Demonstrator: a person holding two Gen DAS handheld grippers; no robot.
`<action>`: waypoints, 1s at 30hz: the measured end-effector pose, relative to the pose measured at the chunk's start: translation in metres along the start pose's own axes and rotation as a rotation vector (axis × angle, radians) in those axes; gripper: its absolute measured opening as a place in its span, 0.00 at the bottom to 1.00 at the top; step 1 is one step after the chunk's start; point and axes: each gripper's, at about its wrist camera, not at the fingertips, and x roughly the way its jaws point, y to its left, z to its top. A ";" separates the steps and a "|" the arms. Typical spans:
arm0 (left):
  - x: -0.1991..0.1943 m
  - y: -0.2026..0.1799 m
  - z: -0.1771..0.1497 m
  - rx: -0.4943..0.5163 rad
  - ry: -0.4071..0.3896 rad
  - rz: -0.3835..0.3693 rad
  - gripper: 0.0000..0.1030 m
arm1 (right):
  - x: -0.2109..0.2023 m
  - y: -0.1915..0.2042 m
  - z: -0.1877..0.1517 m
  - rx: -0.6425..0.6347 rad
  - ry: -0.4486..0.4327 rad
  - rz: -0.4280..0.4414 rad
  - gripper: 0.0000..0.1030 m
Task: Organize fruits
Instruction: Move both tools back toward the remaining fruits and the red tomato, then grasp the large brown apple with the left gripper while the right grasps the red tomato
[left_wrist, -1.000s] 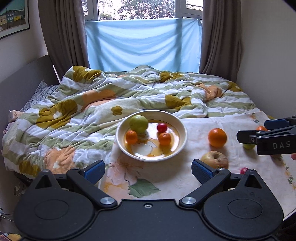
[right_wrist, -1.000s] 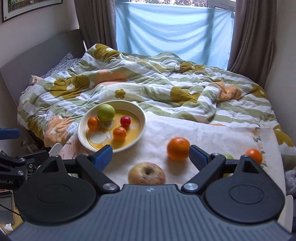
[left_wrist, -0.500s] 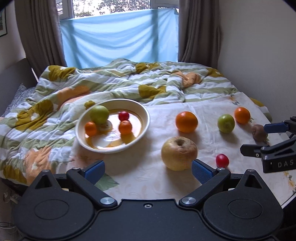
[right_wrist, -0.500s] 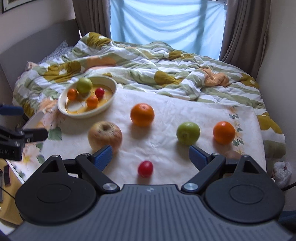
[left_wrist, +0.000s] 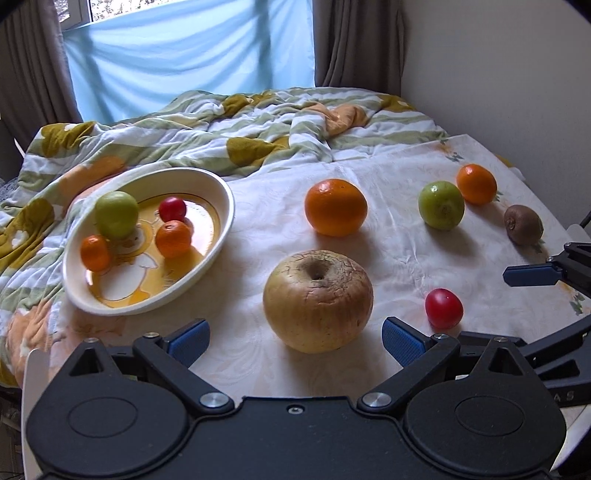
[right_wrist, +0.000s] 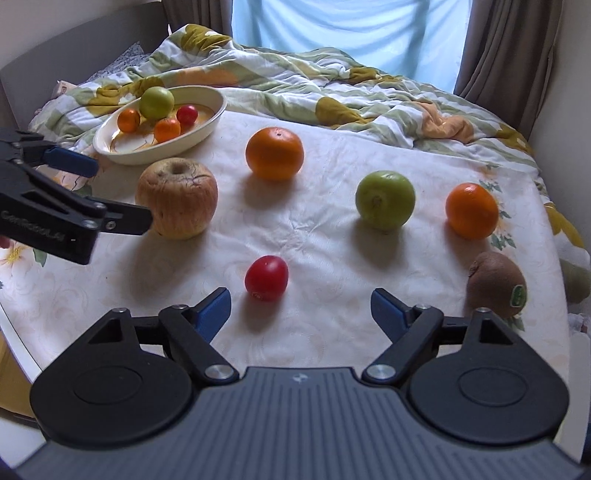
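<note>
A cream bowl (left_wrist: 221, 206) (right_wrist: 218, 110) holds a green apple (left_wrist: 116, 213), two small oranges and a red tomato. Loose on the white cloth lie a wrinkled yellow apple (left_wrist: 317, 300) (right_wrist: 176, 202), a large orange (left_wrist: 335, 206) (right_wrist: 274, 153), a green apple (left_wrist: 441, 205) (right_wrist: 385, 199), a small orange (left_wrist: 476, 184) (right_wrist: 471, 209), a kiwi (left_wrist: 523, 224) (right_wrist: 496, 283) and a red tomato (left_wrist: 443, 308) (right_wrist: 266, 278). My left gripper (left_wrist: 295, 338) is open and empty, just short of the wrinkled apple. My right gripper (right_wrist: 301, 308) is open and empty, just short of the tomato.
A rumpled flowered quilt (left_wrist: 229, 125) covers the bed behind the cloth. Curtains and a blue sheet hang at the window (left_wrist: 184, 48). A wall runs along the right side. The cloth's front edge (right_wrist: 22, 354) drops off near my grippers.
Both grippers have moved forward and to the right, away from the bowl and closer to the loose fruit. The wrinkled apple and tomato now lie just ahead of the open fingers. No fruit has moved.
</note>
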 end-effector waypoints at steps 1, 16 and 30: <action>0.004 -0.001 0.001 0.004 0.003 -0.001 0.98 | 0.003 0.000 0.000 0.001 0.003 0.006 0.92; 0.037 -0.004 0.010 0.009 0.026 -0.067 0.77 | 0.030 0.005 0.007 0.029 0.046 0.041 0.71; 0.026 0.005 -0.001 -0.020 0.031 -0.021 0.76 | 0.033 0.014 0.011 -0.003 0.028 0.047 0.44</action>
